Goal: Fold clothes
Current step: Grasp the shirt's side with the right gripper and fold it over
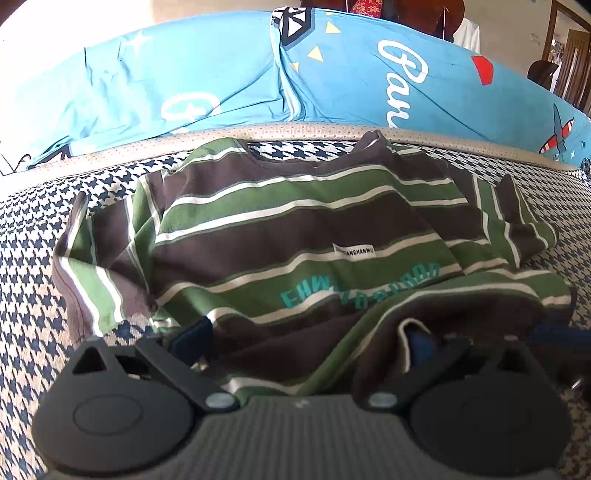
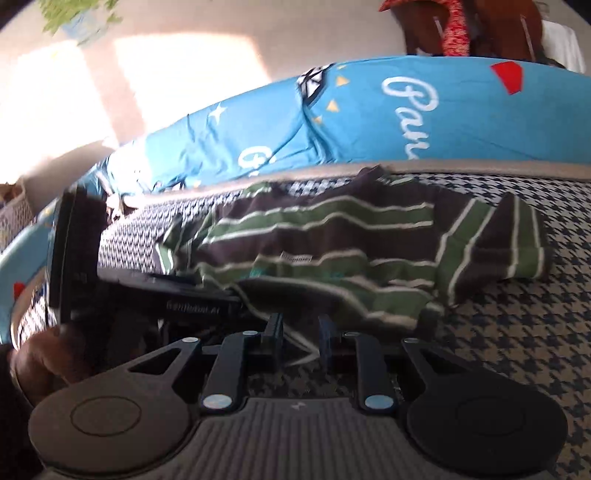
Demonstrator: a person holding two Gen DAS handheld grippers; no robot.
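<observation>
A green and brown striped T-shirt [image 1: 295, 229] with thin white stripes lies face up on the houndstooth bed cover [image 1: 33, 258], collar toward the far side. Its near hem bunches over my left gripper [image 1: 306, 343], whose fingers stand wide apart and open, the right pad [image 1: 417, 343] partly under a fold. In the right wrist view the T-shirt [image 2: 332, 251] stretches across the houndstooth bed cover [image 2: 517, 350]. My right gripper [image 2: 299, 334] sits at the near hem with its fingers close together, and a thin edge of cloth shows between them. The left gripper's body [image 2: 192, 302] lies to the left.
A blue quilt [image 1: 221, 81] with white lettering is heaped along the far side of the bed, behind a beige mattress edge [image 1: 295, 129]. A person's hand [image 2: 44, 358] holds the left gripper's handle. Wooden furniture [image 2: 480, 26] stands beyond the quilt. Bare houndstooth cover [image 2: 535, 295] extends right.
</observation>
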